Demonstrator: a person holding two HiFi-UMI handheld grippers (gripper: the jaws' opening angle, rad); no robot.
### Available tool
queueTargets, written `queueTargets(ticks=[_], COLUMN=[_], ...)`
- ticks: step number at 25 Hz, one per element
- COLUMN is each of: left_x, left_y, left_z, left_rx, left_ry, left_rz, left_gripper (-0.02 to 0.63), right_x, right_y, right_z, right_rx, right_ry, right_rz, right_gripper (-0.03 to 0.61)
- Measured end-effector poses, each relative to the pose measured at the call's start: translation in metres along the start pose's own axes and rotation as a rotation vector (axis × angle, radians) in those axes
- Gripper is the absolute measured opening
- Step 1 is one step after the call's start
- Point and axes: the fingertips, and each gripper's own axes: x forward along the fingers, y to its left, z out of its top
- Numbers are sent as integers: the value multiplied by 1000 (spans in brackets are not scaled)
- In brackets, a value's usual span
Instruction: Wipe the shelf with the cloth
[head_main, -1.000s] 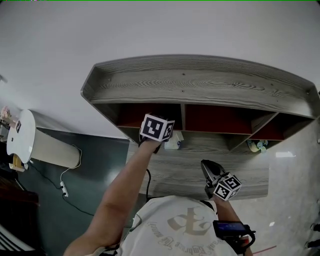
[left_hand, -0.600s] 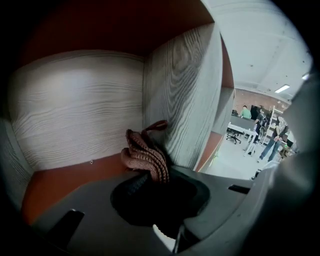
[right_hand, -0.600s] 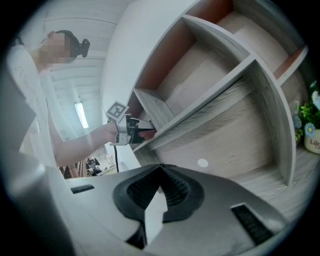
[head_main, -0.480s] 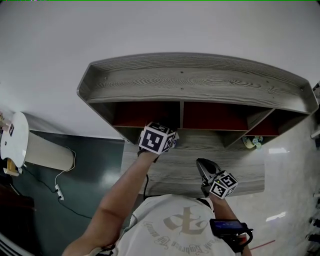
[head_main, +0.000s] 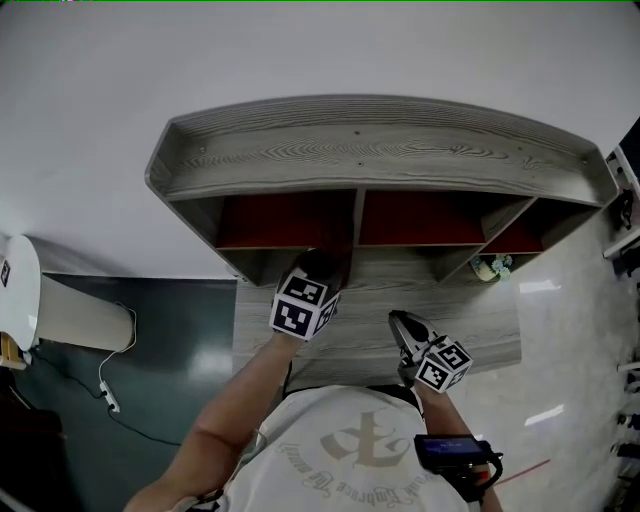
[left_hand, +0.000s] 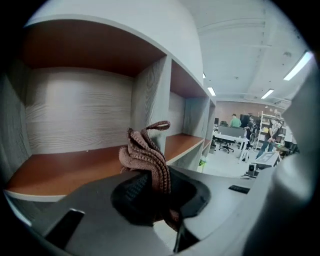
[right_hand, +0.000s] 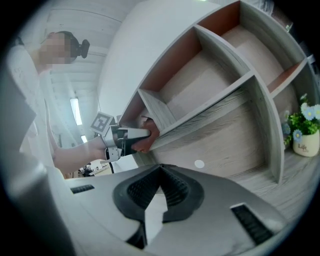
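Note:
A grey wooden shelf unit (head_main: 380, 150) with red-brown compartments hangs on the wall. My left gripper (head_main: 320, 268) sits at the front edge of the left compartment, shut on a folded brown cloth (left_hand: 147, 159). In the left gripper view the cloth sticks up out of the left gripper (left_hand: 150, 189), just before the compartment's brown floor (left_hand: 60, 170). My right gripper (head_main: 404, 330) hangs lower, in front of the grey board under the compartments. In its own view the right gripper (right_hand: 160, 172) is shut on nothing. That view also shows the left gripper (right_hand: 131, 138) with the cloth (right_hand: 148, 135) at the shelf edge.
A small potted plant (head_main: 490, 267) stands in the lower right nook of the unit, also visible as the plant (right_hand: 304, 134). A white cylinder-shaped appliance (head_main: 60, 310) with a cable lies on the dark floor at the left. Office desks and people (left_hand: 235, 131) are far behind.
The left gripper has drawn back and down from the left compartment to its front edge. The right gripper stays below it, shifted slightly left in view.

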Motion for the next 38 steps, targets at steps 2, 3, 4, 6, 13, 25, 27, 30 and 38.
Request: queueTargets(ticks=[2,3,4,6,13,25,27,30,38], left_x=[-5,-7,-9,-13,-18,-5,-1,4,22], left_y=[-6,-10,-12,-18,-39,-70,-72,-79,-90], left_z=[-8,-12,-16,-23,-40,-36,-32,-26,7], left_rx=[-2,-10,-22,-43,-72,-37,-41,-48,-10], left_ry=[-24,-36,-48,-66,-84,-69,-73,-73,-76], left_rz=[-12,-21,-31,-48,-92,-87,-66,-36,85], left_gripper=[64,64,64,64,65,66,66,66,67], right_x=[-7,-10,-12,-17,-33,-55,-58,-65,-90], right_y=[-1,-1,-2,-3,-8,-33,-40,-50,-80], right_z=[-1,0,0,1,5,12,12,16,30], right_rx=[-1,-2,-6,-14,-27,-24,-29,-27,-8], right_ry=[-6,-10,-12,-14,-23,-38,-31,-28,-32], right_rz=[-23,-34,-44,-61,-108,-105,-94,-78,-47], right_gripper=[5,5,5,5,5,5,5,5,5])
